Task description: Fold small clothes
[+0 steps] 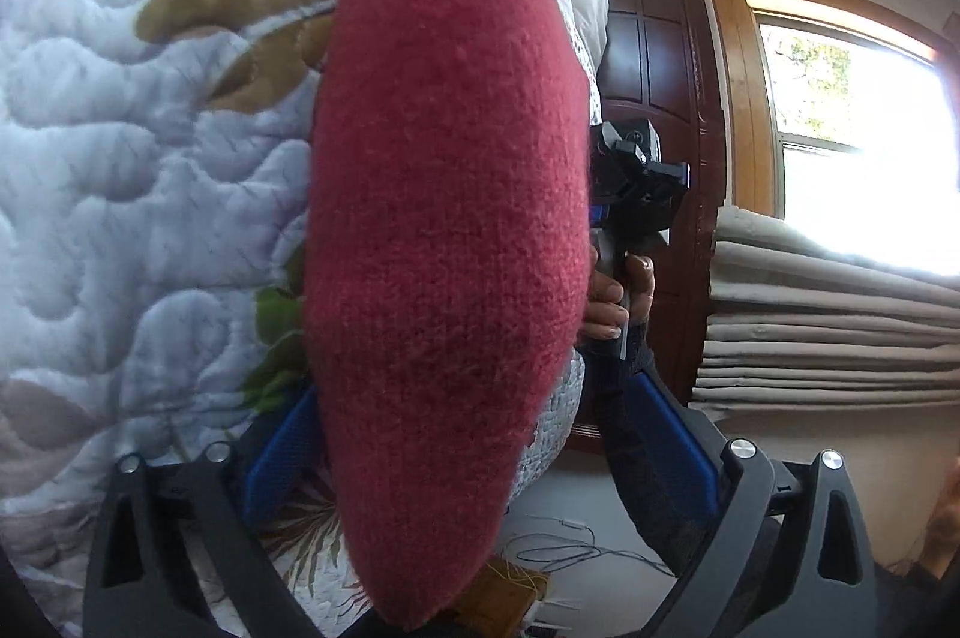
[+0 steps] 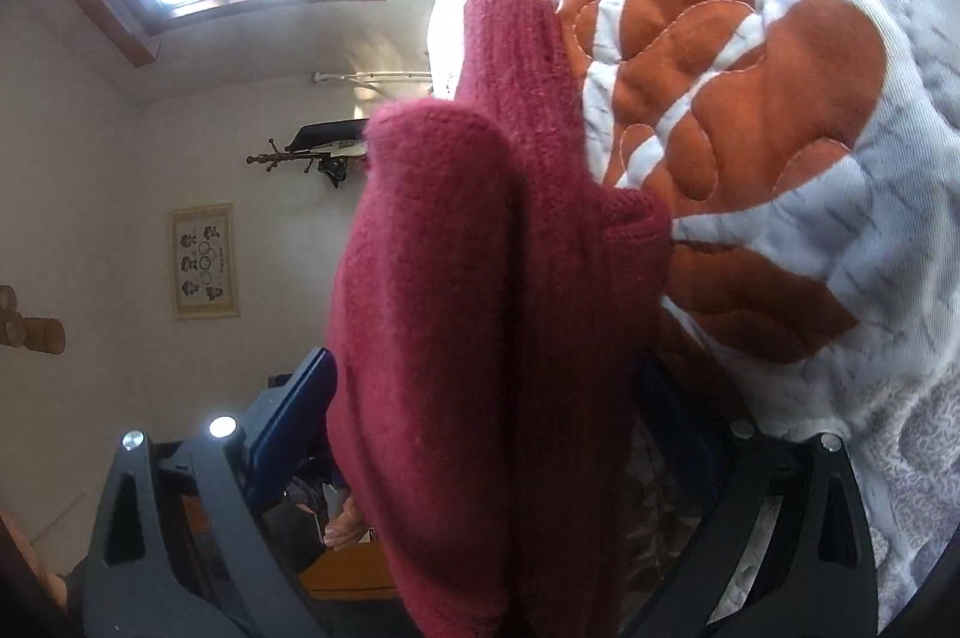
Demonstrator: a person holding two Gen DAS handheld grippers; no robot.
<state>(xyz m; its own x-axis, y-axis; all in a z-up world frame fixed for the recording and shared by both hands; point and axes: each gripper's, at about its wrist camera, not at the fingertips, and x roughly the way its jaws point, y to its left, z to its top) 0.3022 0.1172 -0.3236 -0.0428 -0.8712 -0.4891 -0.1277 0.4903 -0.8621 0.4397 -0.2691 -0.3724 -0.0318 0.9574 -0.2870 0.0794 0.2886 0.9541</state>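
A red knitted garment [image 1: 444, 230] fills the middle of the left wrist view, just in front of the lens. It runs up between the blue pads [image 1: 282, 458] of my left gripper [image 1: 474, 389], whose jaws stand wide apart. The left pad touches the cloth and the right pad is clear of it. In the right wrist view the same garment [image 2: 480, 338] lies folded in thick layers between the spread fingers of my right gripper [image 2: 486, 362]. Both views are rolled sideways. The right gripper's body [image 1: 636, 182] and the hand [image 1: 612, 302] holding it show behind the cloth.
A quilted floral bedspread [image 1: 120, 170] lies under the cloth, with orange petals [image 2: 750, 98] in the right view. Around it are a dark wooden door [image 1: 654, 50], a bright window [image 1: 858, 128], pale folded fabric [image 1: 828, 314], loose wires on the floor [image 1: 576, 548], and a framed picture [image 2: 204, 260].
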